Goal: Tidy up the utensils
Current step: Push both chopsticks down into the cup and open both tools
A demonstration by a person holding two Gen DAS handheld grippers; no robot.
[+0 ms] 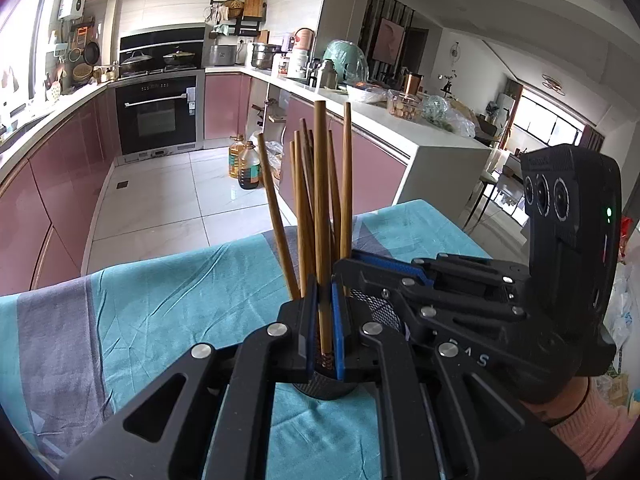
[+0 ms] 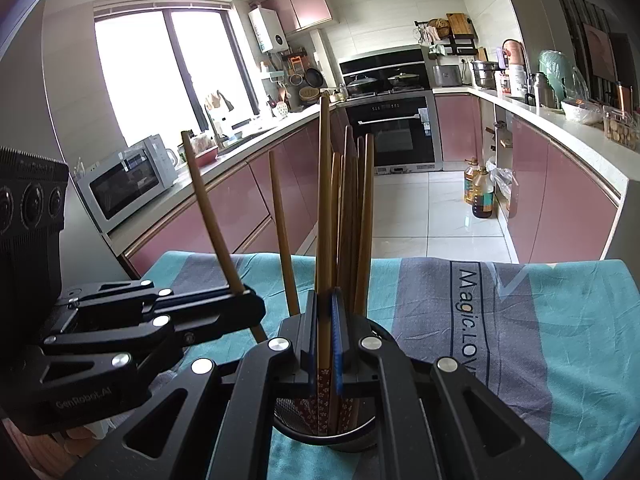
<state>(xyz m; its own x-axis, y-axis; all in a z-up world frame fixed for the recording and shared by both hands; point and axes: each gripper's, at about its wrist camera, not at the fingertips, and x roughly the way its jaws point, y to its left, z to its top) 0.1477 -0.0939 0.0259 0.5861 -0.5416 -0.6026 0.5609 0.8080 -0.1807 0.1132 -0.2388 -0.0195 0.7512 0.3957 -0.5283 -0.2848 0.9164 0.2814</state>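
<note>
I am working with two matching black tongs. My left gripper (image 1: 323, 330) is showing blue pads (image 1: 338, 332) inside its fingers and round silver screws (image 1: 276, 329) along its linkage arms. My right gripper (image 2: 325, 344) is showing the same blue lining and silver screws, plus a three-lens black camera block (image 1: 560, 200) glowing green. I am wearing a pink knitted sleeve (image 1: 596, 428).
</note>
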